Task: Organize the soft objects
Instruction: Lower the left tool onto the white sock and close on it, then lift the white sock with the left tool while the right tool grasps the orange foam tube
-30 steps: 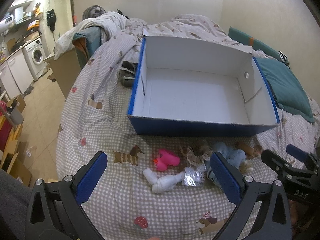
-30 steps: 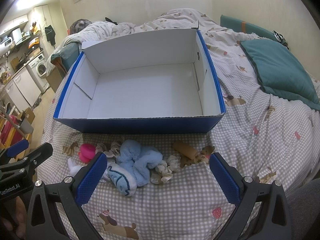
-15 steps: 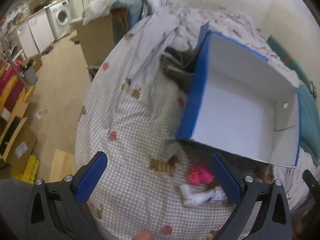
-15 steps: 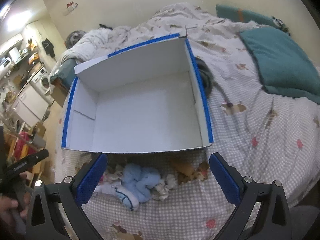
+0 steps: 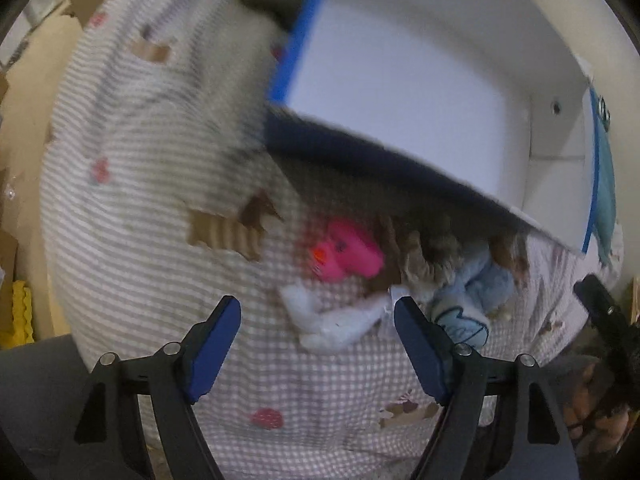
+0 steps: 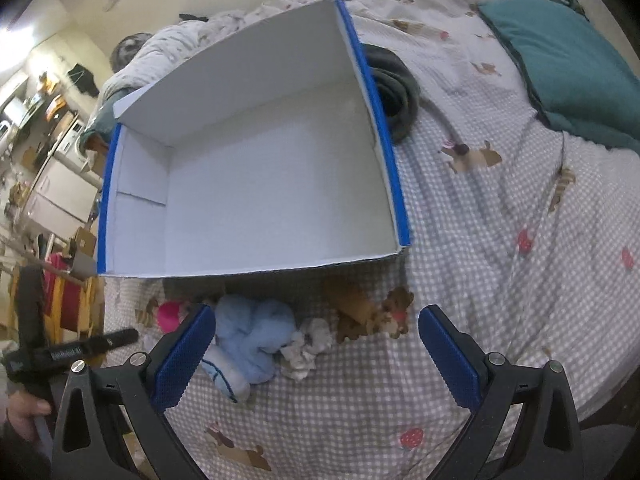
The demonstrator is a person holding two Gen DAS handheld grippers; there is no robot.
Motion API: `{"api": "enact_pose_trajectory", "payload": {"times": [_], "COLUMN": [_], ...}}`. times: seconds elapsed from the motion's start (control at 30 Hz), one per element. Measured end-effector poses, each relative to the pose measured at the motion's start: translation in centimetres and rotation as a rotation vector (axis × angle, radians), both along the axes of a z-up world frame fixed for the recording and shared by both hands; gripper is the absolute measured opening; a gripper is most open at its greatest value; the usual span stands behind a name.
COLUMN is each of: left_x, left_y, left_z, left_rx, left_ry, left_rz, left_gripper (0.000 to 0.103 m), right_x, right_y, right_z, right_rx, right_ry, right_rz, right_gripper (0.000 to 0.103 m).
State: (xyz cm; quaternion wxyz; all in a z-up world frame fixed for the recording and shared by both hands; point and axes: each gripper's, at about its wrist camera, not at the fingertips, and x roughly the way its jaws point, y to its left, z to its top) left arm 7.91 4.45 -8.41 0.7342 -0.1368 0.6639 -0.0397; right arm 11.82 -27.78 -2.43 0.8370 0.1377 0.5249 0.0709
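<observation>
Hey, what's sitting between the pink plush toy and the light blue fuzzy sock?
In the left wrist view, crumpled tan and brown soft pieces fill the gap between the pink plush toy and the light blue fuzzy sock; blur hides what they are.

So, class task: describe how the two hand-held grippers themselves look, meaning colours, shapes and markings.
Each hand-held gripper, left and right, has black angular linkage arms with silver pivot screws and two flat fingers faced with blue textured pads. The right wrist view shows white lettering, too small to read, on the left one's black body. No cables show.
</observation>
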Motion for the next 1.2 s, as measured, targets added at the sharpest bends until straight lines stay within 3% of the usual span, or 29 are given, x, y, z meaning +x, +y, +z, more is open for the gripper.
{"api": "enact_pose_trajectory", "payload": {"times": [0.2,0.3,0.37,0.43,0.53,0.8,1.07,1.1,1.17,1.2], "left_x": [0.1,0.5,0.6,0.8,0.7,-0.7,-1.6,-1.6,-1.5,-1.5], "left_y": [-1.8,-3.0,-3.3,-3.4,-3.5,-1.1,0.3,0.2,0.2,0.2], "left_z": [-2.4,-3.0,-3.4,-3.7,-3.6,0.3,2.1,2.1,2.2,2.2], "left_rx": [0.004,0.020,0.029,0.023,-0.002,0.041,0.104,0.106,0.106,0.105], "left_ry": [0.053,0.055,0.053,0.053,0.040,-0.072,-0.141,-0.145,-0.149,-0.149], "left_rz": [-0.036,-0.087,-0.095,-0.089,-0.071,-0.021,0.022,0.026,0.033,0.036], "left_gripper": [0.075,0.055,0.052,0.036,0.028,0.026,0.026,0.026,0.026,0.026], "right_x": [0.0,0.2,0.3,0.3,0.3,0.4,2.6,3.1,4.1,4.5], "right_y": [-0.1,-0.2,-0.3,-0.5,-0.7,-1.5,-2.2,-1.9,-1.4,-1.1], "right_z": [-0.7,-0.9,-1.0,-1.1,-1.1,-1.4,-4.6,-5.1,-6.1,-6.6], "right_rx": [-0.020,-0.023,-0.023,-0.016,-0.017,0.011,-0.014,-0.025,-0.030,-0.030], "right_ry": [0.007,0.013,0.019,0.022,0.025,0.047,0.193,0.199,0.224,0.235], "right_rz": [-0.002,-0.007,-0.018,-0.026,-0.035,-0.052,-0.105,-0.098,-0.083,-0.084], "right_gripper": [0.103,0.103,0.103,0.103,0.103,0.103,0.103,0.101,0.071,0.066]}}
